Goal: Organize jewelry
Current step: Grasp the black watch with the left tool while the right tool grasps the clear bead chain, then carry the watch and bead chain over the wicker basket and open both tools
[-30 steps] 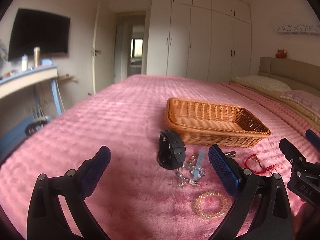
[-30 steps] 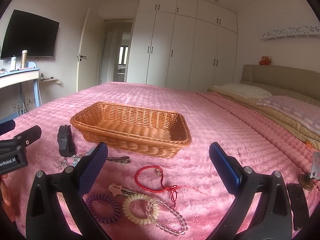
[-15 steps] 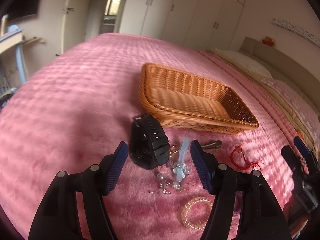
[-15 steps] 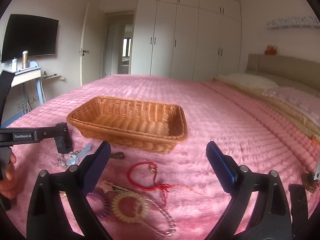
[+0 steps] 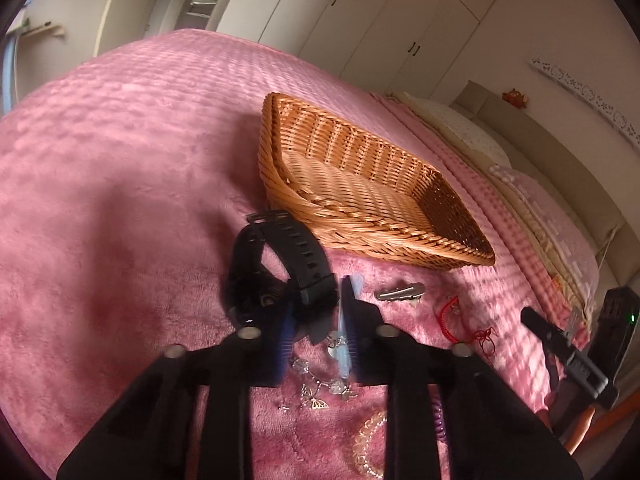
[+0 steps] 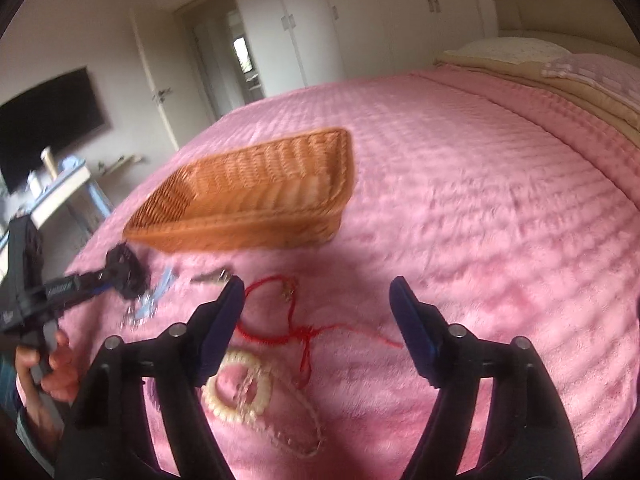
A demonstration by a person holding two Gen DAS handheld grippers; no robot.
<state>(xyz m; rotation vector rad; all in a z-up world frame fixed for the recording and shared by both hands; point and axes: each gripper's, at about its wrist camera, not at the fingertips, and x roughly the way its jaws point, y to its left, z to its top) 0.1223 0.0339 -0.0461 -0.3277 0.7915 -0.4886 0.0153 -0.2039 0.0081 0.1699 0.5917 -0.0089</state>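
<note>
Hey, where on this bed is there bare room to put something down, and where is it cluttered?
Bare blanket lies right of the wicker basket toward the pillows, and left of the black watch. The basket floor looks bare too. It is crowded in front of the basket: watch, hair clip, red cord, bead bracelet.

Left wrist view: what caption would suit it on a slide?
Left gripper closing on a black watch beside an empty wicker basket on a pink bedspread.

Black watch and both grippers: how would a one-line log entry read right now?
left gripper: closing on black watch strap | right gripper: open, closing, nothing between | basket: empty
</note>
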